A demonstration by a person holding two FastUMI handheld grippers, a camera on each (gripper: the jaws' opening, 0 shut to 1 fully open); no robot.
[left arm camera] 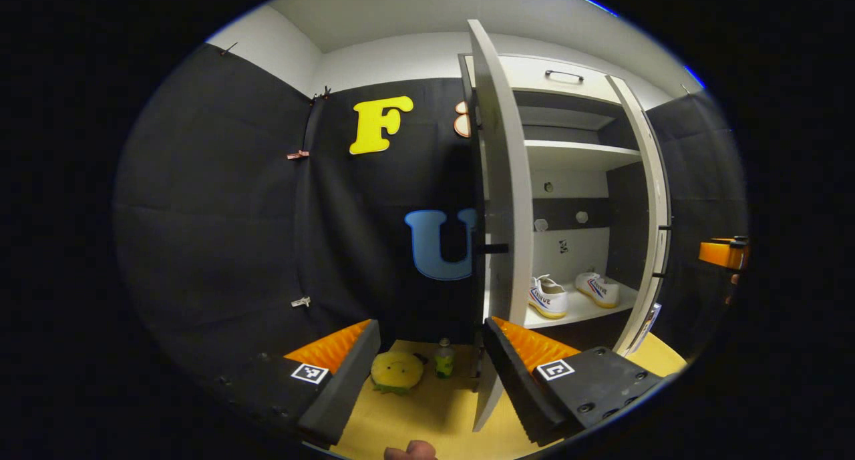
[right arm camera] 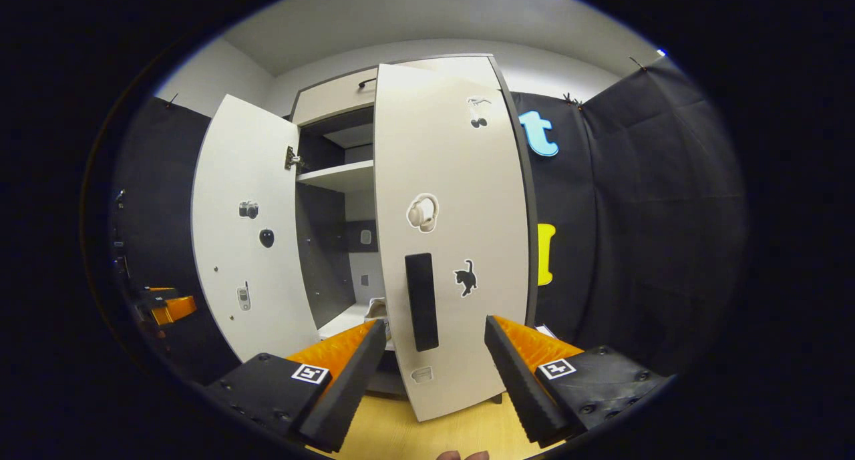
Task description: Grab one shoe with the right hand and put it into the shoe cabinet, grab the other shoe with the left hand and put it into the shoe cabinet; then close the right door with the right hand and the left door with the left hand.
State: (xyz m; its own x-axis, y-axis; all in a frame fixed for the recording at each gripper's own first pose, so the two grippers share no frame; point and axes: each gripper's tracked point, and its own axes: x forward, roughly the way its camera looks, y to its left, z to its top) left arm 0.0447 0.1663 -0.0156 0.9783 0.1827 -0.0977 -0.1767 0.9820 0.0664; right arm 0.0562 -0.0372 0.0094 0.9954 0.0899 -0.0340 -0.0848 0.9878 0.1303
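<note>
**Right door dead ahead of right gripper; both shoes shelved**

With both shoes [left arm camera: 574, 293] already lying side by side on the lower shelf of the shoe cabinet [left arm camera: 581, 153], soles down and toes pointing outward, doors judged the remaining work; both doors standing open. Right gripper [right arm camera: 434, 360] spread wide, holding nothing, aimed squarely at the outer face of the right door [right arm camera: 454, 233]; dark upright handle [right arm camera: 422, 301] on that door lying straight ahead between the fingers, long axis vertical, not yet touched. Left door [right arm camera: 247, 226] swung out on the far side of the cabinet from the right door, seen edge-on beside the left gripper [left arm camera: 431, 366], likewise spread wide and empty. Judged nearer to its door: the right gripper; push toward the cabinet likely next. Plush toy [left arm camera: 397, 372] and small bottle [left arm camera: 444, 358] on the floor near the foot of the left door, clear of the right door's swing.
</note>
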